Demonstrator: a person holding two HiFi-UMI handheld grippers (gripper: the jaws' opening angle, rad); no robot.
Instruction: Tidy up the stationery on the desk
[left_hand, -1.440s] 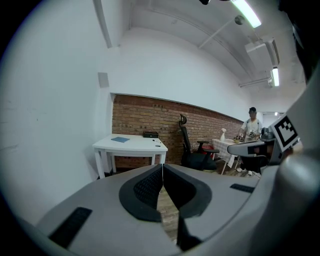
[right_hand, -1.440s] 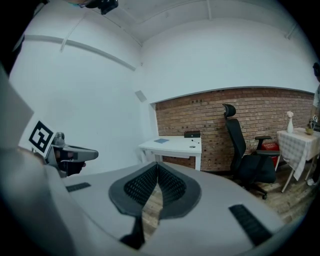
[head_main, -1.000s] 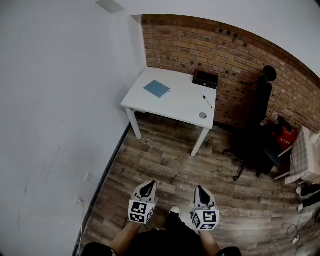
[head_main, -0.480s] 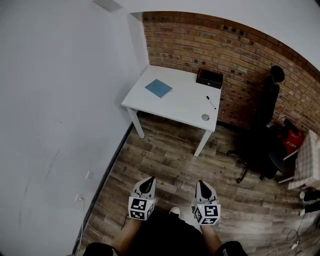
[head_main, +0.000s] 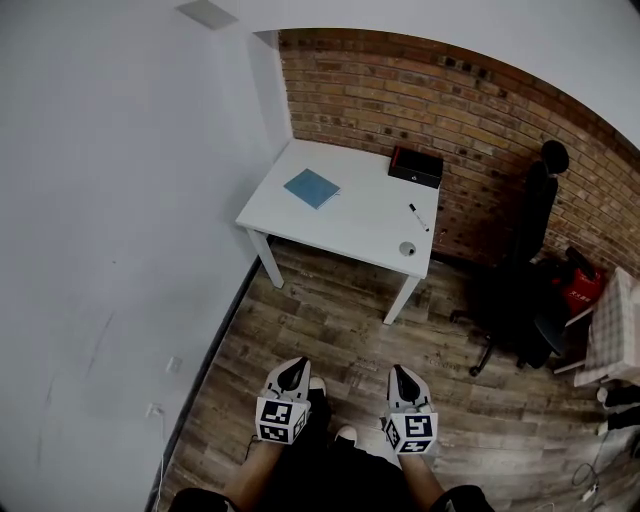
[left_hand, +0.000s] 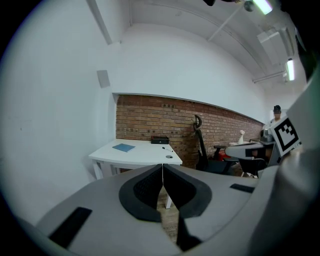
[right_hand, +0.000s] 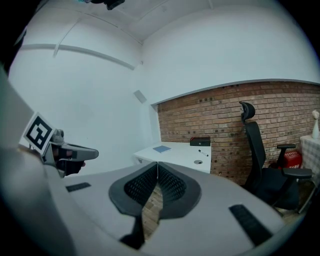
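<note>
Nothing was judged tidied yet — the blue notebook (head_main: 311, 187), pen (head_main: 417, 216) and black box (head_main: 415, 167) were seen spread over the surface (head_main: 352, 222), well apart from the left hand-held gripper (head_main: 292, 369) and right hand-held gripper (head_main: 400, 375), both closed on nothing.

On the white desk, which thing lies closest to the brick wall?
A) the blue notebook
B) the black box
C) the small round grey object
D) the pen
B: the black box sits at the back edge of the desk, next to the brick wall, while the other things lie further out on the desk top.
</note>
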